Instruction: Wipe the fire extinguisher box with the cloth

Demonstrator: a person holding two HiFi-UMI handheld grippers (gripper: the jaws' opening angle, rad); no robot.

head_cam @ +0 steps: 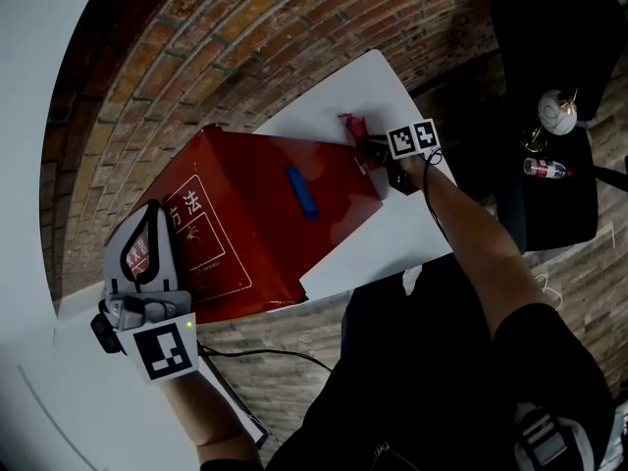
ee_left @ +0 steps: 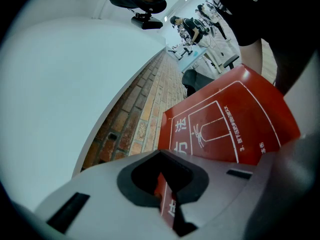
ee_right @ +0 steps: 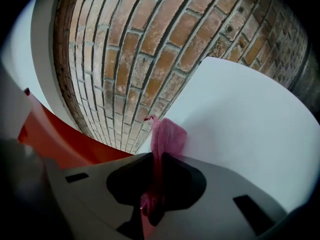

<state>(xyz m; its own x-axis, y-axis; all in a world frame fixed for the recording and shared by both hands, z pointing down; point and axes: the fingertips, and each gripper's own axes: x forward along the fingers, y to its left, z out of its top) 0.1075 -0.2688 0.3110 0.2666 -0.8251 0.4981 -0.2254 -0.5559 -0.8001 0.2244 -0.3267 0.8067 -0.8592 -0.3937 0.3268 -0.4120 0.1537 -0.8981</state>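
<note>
Red box [head_cam: 245,224] lies on a white board [head_cam: 392,238] over a brick floor [head_cam: 245,27], blue handle [head_cam: 302,192] facing up. Pink cloth [head_cam: 351,126] is pinched in the R claw [head_cam: 371,153], right at the box's far corner. L claw [head_cam: 147,238] is pressed together, over the box's printed end.

This looks like an indoor workshop or lab hall. The red fire extinguisher box [head_cam: 245,224] sits over a brick-paved floor [head_cam: 245,37], with a white surface [head_cam: 392,96] just behind it and a curved white wall [head_cam: 39,116] to its left. Right of the box, a black stand [head_cam: 549,214] carries a bottle [head_cam: 546,169]. Beyond the box are bright equipment stations [ee_left: 192,26].
</note>
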